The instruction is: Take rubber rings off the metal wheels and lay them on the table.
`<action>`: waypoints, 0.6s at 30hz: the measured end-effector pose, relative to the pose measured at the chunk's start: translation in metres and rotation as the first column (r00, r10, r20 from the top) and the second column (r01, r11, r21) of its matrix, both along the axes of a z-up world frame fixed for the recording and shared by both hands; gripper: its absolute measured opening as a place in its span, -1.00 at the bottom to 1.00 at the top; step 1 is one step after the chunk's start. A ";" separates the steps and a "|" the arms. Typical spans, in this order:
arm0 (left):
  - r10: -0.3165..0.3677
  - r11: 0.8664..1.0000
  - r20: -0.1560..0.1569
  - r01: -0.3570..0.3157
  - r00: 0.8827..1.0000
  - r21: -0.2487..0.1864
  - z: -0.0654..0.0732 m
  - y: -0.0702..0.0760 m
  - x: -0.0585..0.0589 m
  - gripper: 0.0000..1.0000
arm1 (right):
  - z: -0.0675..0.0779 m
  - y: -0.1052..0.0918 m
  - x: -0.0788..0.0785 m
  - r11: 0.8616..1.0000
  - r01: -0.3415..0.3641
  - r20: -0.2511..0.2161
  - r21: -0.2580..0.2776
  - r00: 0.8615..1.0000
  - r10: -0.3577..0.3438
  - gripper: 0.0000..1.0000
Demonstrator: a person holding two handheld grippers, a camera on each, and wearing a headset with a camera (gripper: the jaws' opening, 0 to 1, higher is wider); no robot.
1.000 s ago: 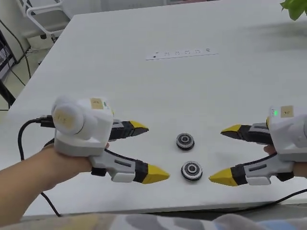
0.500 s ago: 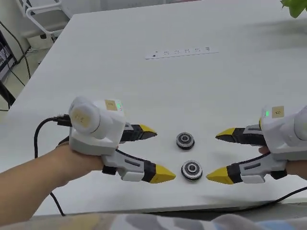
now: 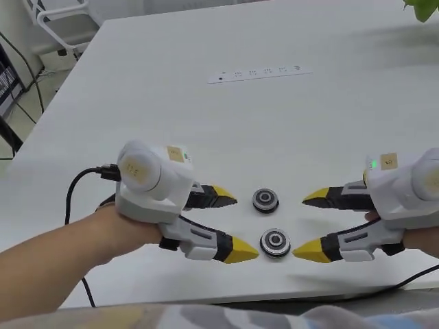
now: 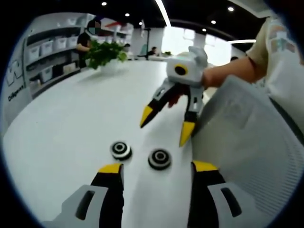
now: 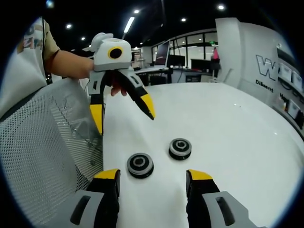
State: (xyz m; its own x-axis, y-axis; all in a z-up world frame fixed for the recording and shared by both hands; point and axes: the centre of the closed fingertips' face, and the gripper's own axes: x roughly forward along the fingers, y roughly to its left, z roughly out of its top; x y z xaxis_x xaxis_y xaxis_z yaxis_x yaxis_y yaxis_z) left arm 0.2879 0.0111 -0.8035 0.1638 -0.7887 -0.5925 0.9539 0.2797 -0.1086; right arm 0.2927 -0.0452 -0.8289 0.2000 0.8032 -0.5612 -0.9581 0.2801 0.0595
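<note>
left gripper (image 3: 244,226) and right gripper (image 3: 300,226) moved inward, jaws open, empty, flanking wheels (image 3: 274,242).

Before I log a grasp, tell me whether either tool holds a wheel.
No: both wheels lie free on the table between the open tools.

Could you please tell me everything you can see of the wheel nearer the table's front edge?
The nearer wheel is a small round disc lying flat on the white table, close to its front edge. A black, rubber-looking ring runs round a silvery metal rim with a dark hub in the middle. It lies apart from the other wheel beyond it. The left gripper and the right gripper, both open, flank it from either side, their yellow tips near it but not touching.
</note>
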 end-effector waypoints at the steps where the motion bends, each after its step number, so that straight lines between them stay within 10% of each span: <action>1: -0.004 1.000 0.000 0.004 1.000 0.004 -0.001 -0.001 0.000 0.15 | -0.001 0.001 -0.001 1.000 -0.005 -0.001 -0.003 1.000 0.005 0.08; 18: -0.035 0.999 -0.024 0.035 0.999 0.025 -0.014 -0.011 -0.003 -0.06 | -0.011 0.006 -0.012 0.997 -0.072 -0.040 -0.020 0.997 0.071 -0.19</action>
